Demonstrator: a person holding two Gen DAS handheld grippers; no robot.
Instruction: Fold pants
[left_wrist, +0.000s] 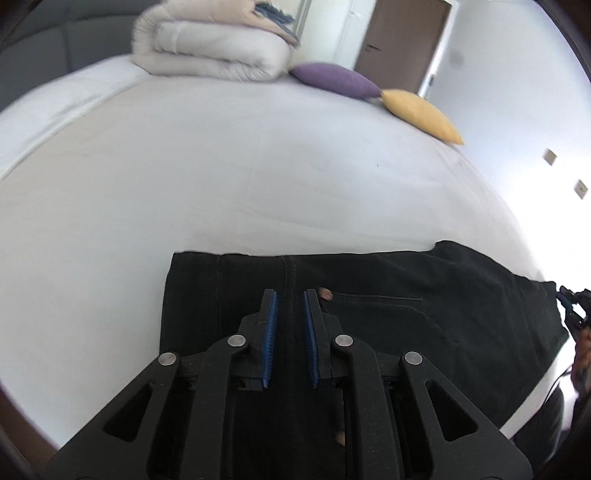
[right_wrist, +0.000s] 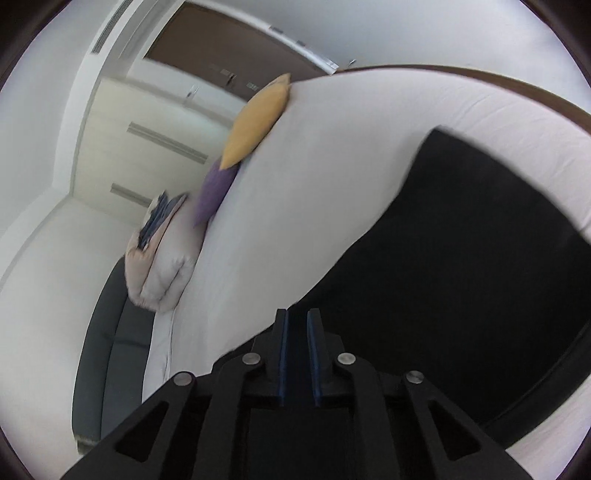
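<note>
Left claw sits low centre in its frame, blue pads parted by a narrow gap, straddling the centre seam of the black pants; whether it pinches cloth, I cannot tell. Pants lie flat across the lower frame on the white bed. Upper left, a folded duvet; to its right a purple cushion, then a yellow cushion. Right claw, bottom centre of its tilted view, is also slightly parted, above the pants' edge; grip unclear.
</note>
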